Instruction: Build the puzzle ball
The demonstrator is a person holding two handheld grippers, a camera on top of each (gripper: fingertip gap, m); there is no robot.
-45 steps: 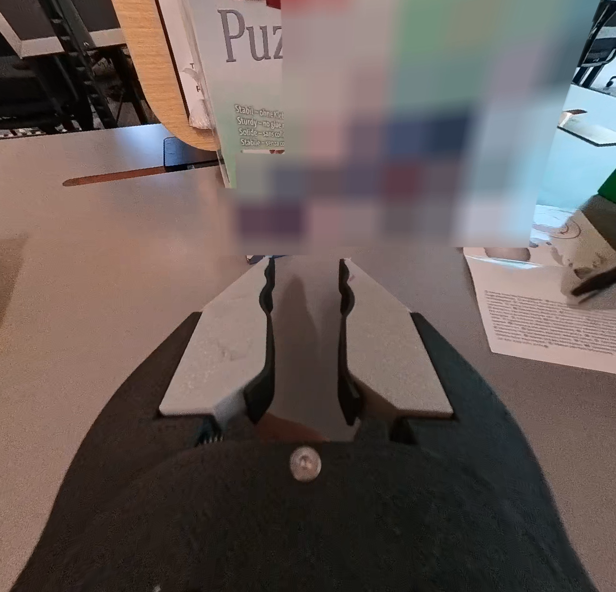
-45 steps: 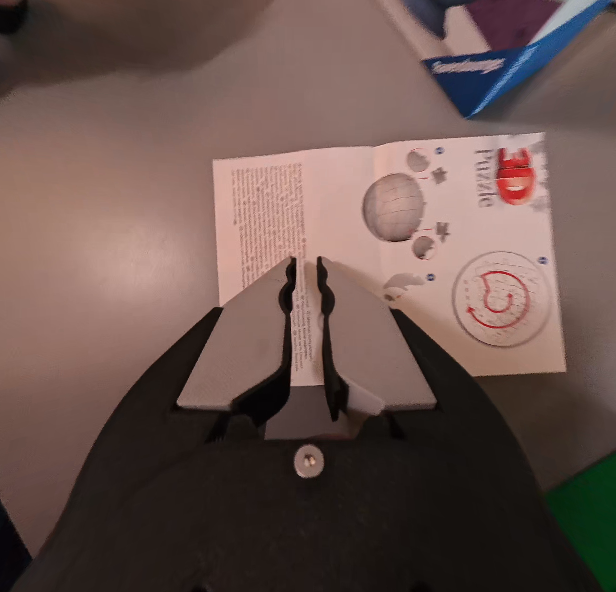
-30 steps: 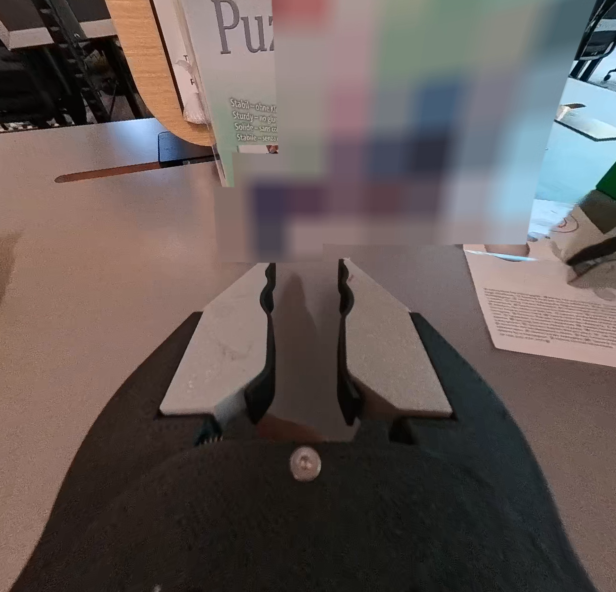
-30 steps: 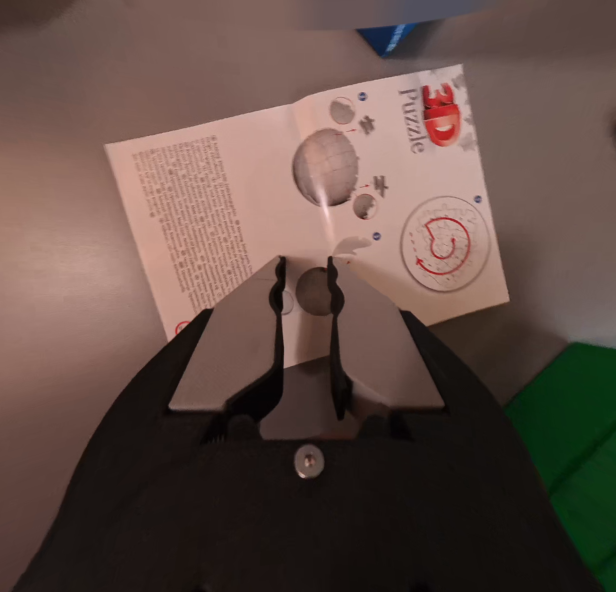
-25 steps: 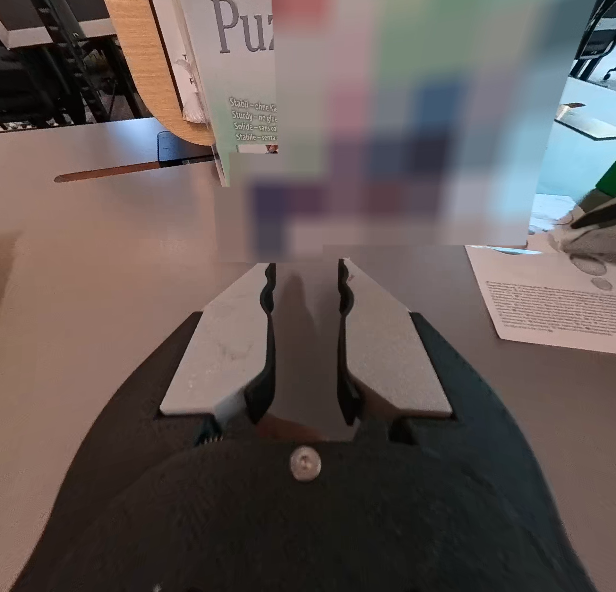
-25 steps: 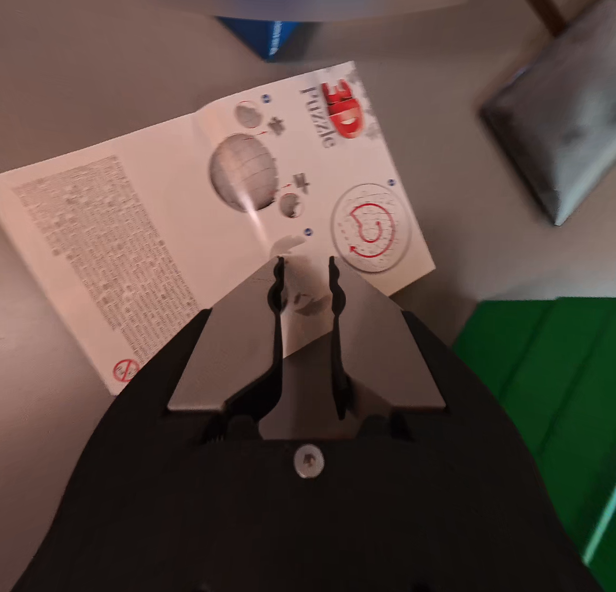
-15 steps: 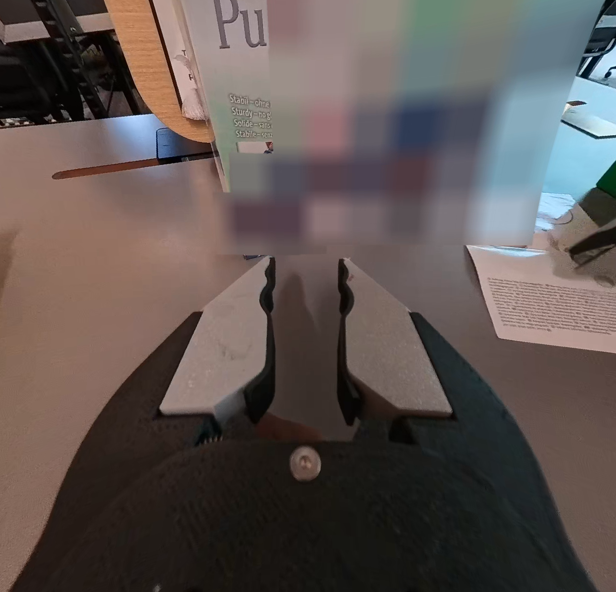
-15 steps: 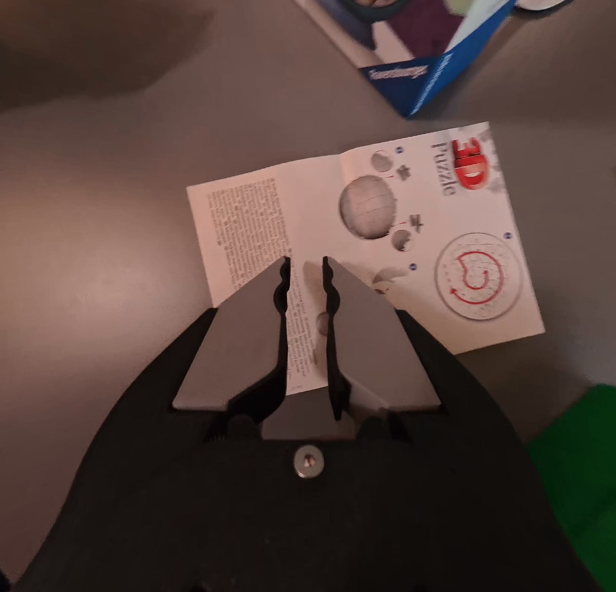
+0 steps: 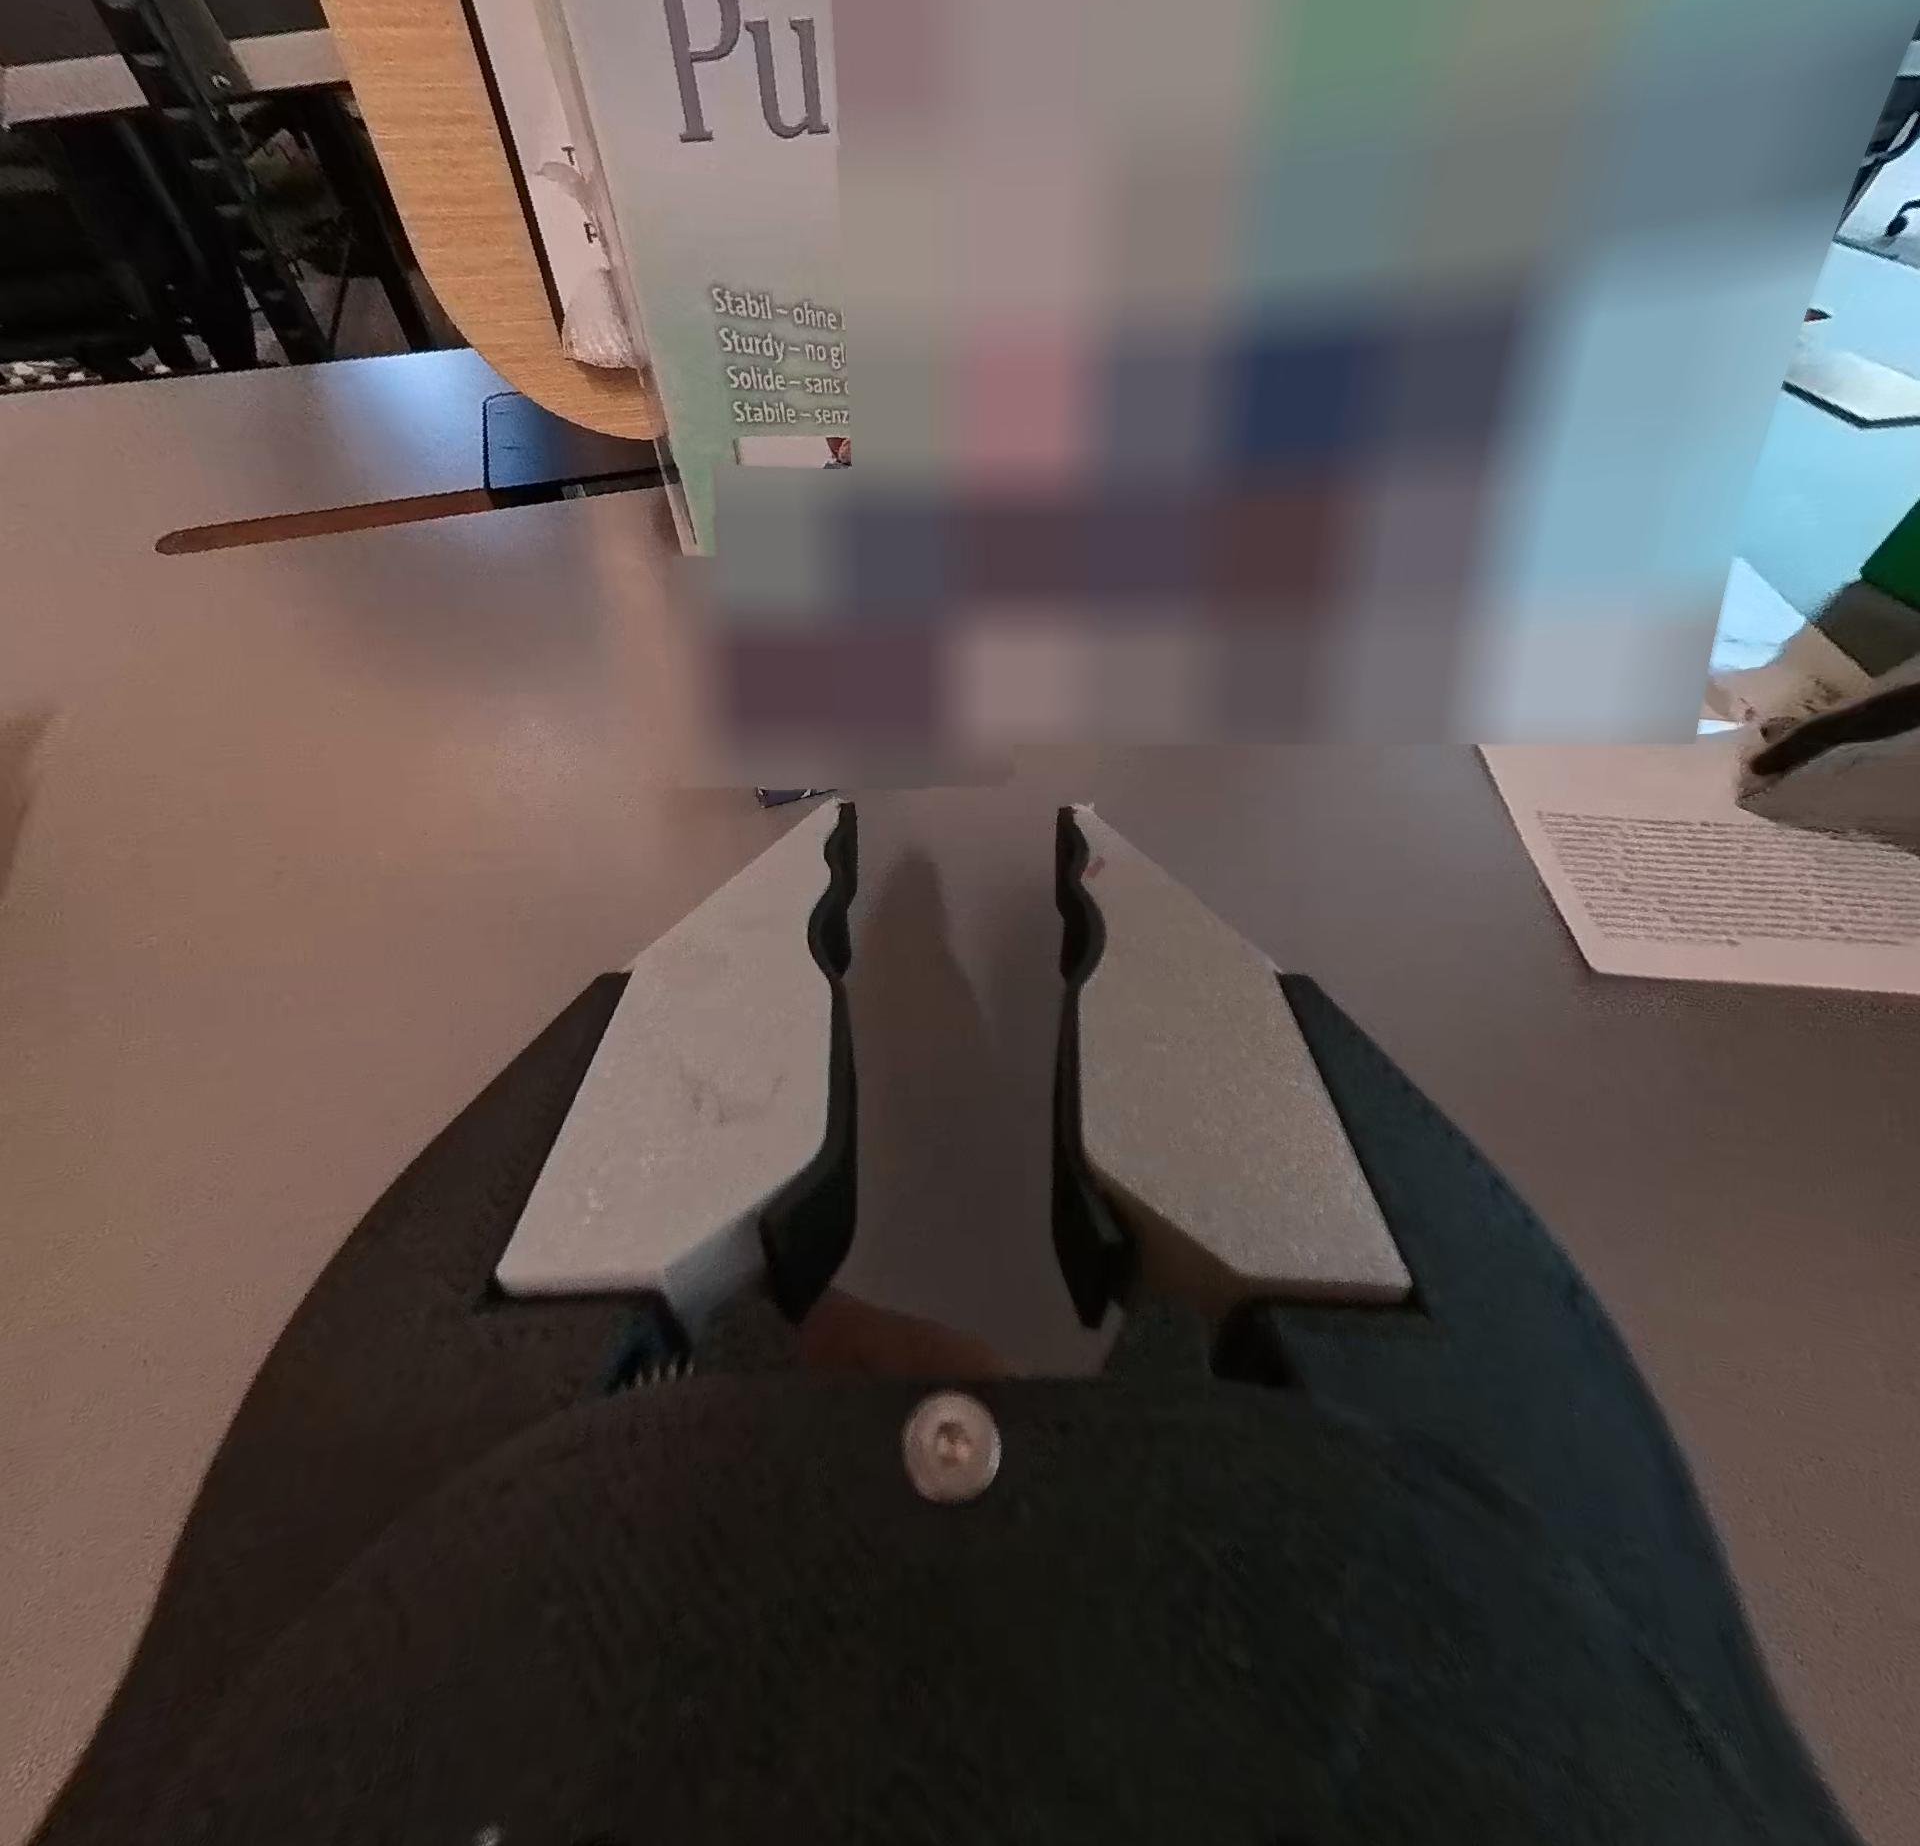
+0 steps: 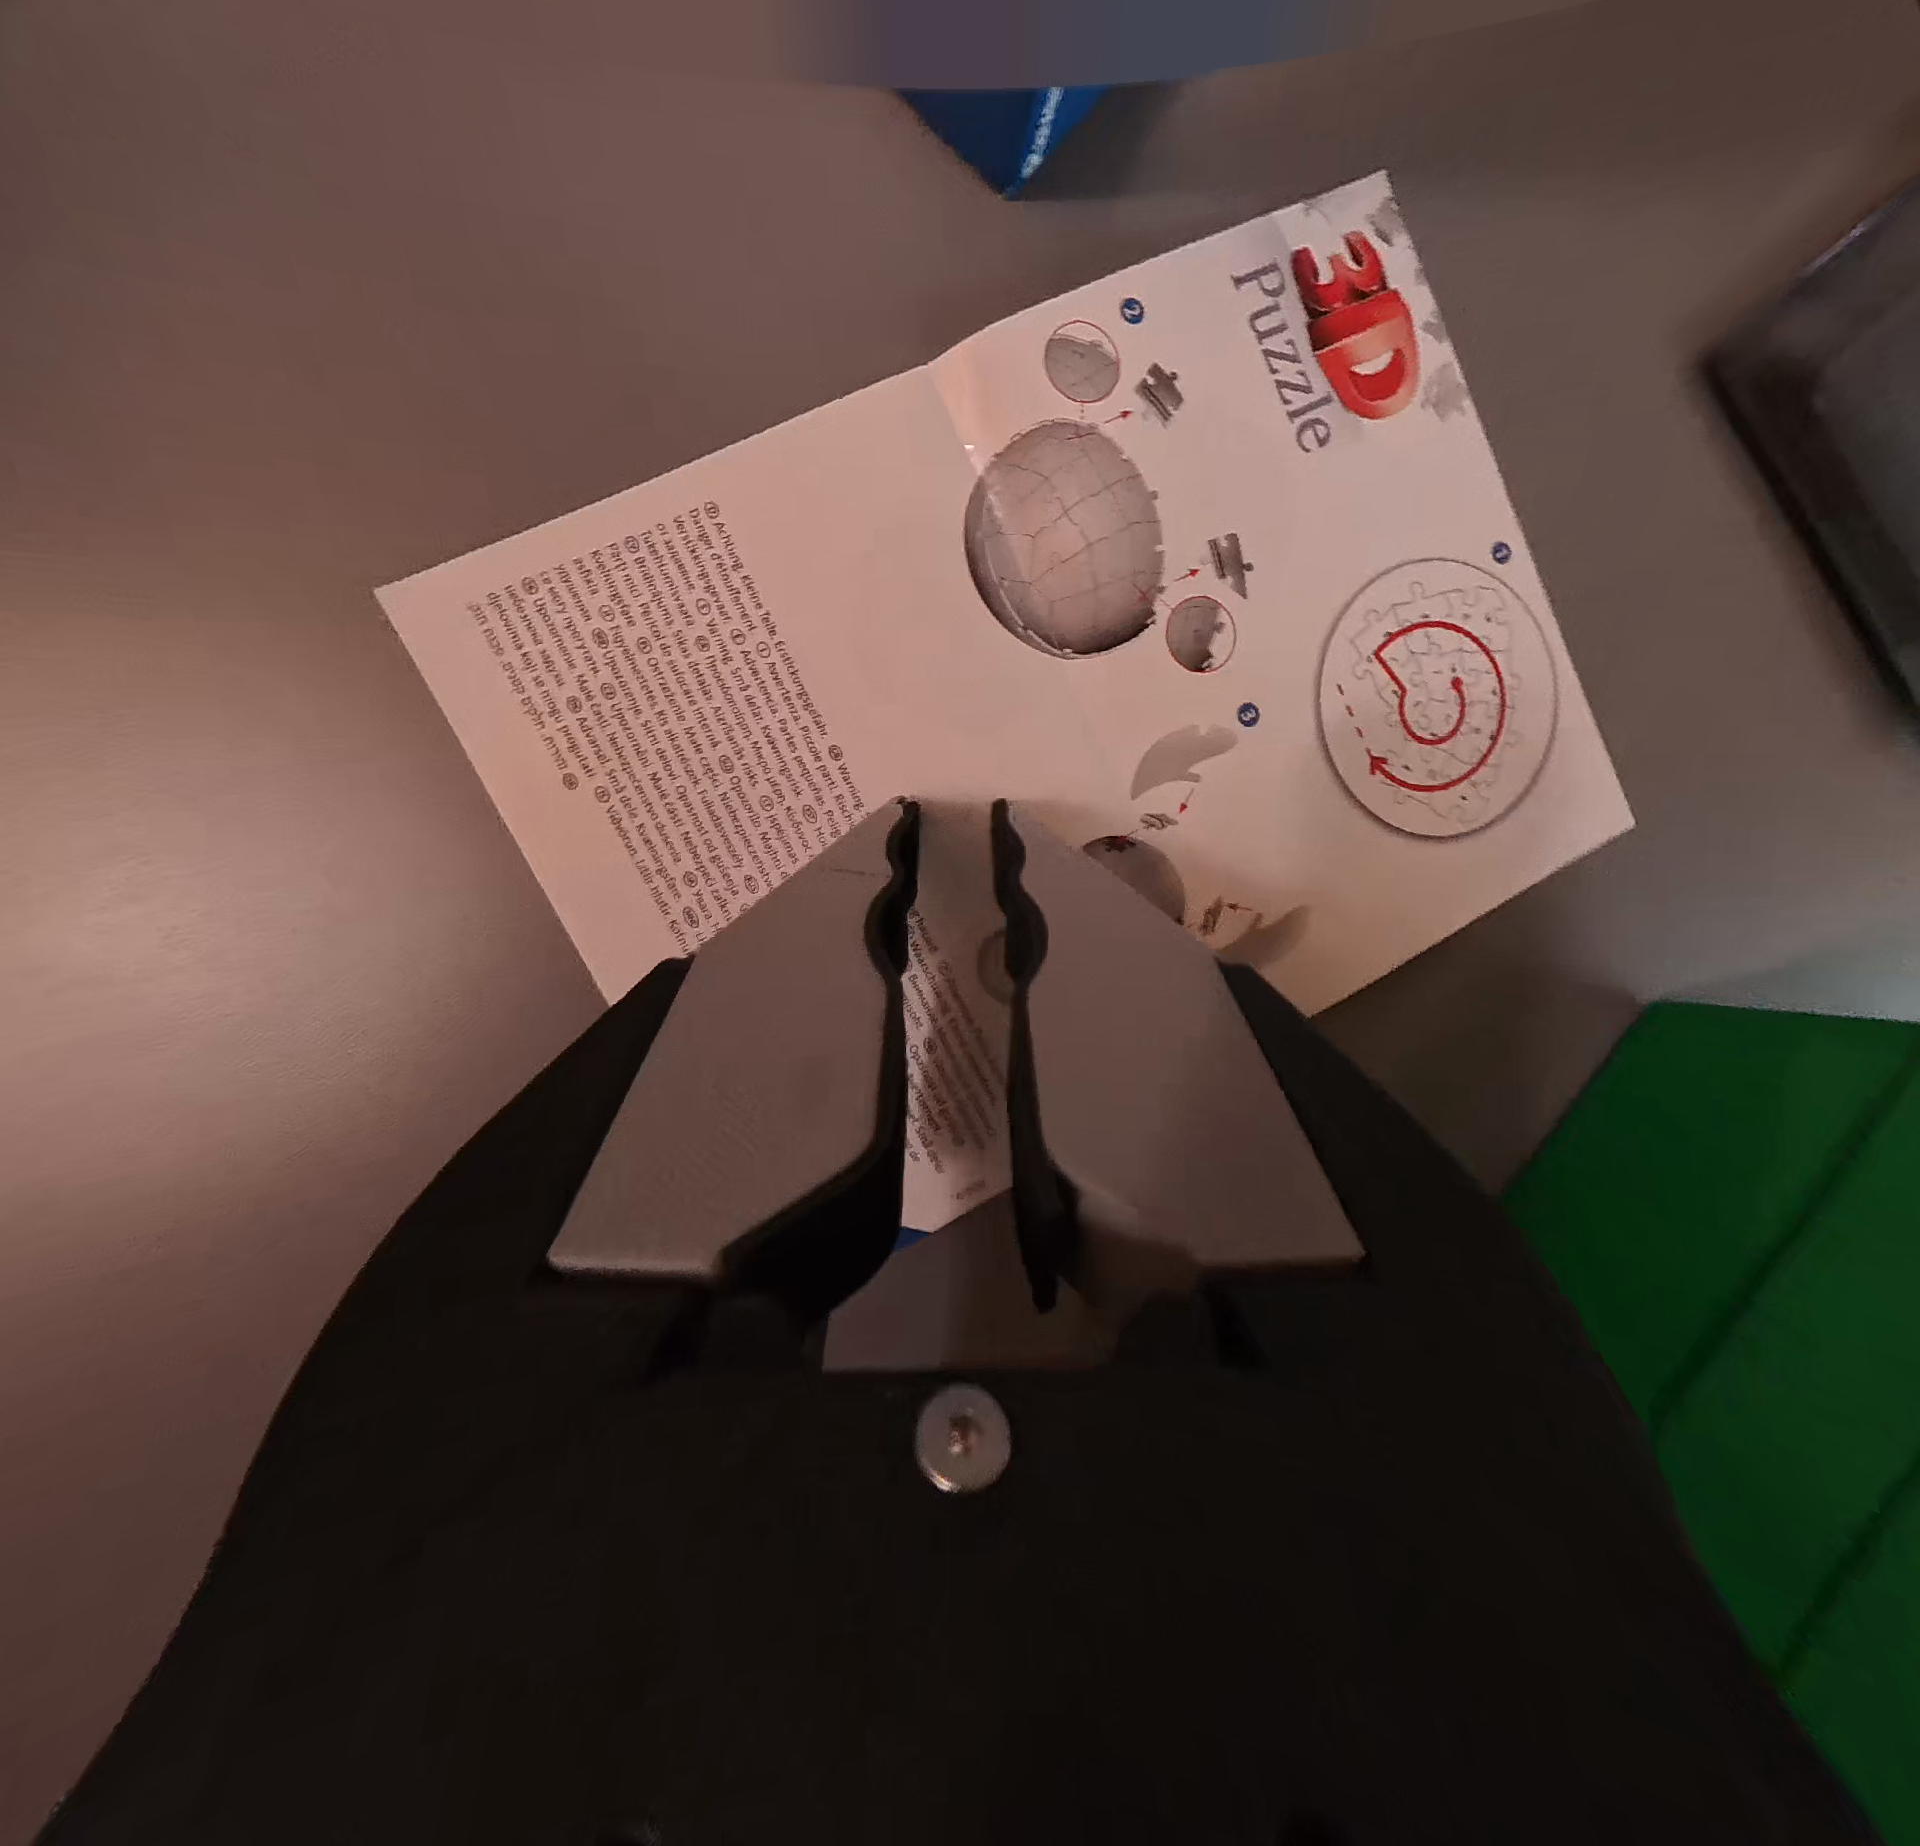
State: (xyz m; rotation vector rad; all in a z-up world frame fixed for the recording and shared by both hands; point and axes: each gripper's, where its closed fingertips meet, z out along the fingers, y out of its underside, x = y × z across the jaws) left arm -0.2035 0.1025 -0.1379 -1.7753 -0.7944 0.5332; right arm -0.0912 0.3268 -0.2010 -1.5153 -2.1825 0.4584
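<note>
While both hand-held grippers [image 9: 956, 820] [image 10: 951, 809] gape empty, the white instruction leaflet [image 10: 935, 591] lies unfolded flat.

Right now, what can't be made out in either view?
- Left wrist view: upright puzzle box, front mostly under a mosaic patch.
- Right wrist view: blue box corner, blurred and cut off above; white folded instruction leaflet, near part behind the right claw.
- Puzzle pieces: none visible.

Puzzle box [image 9: 727, 238] front mosaic-hidden
</note>
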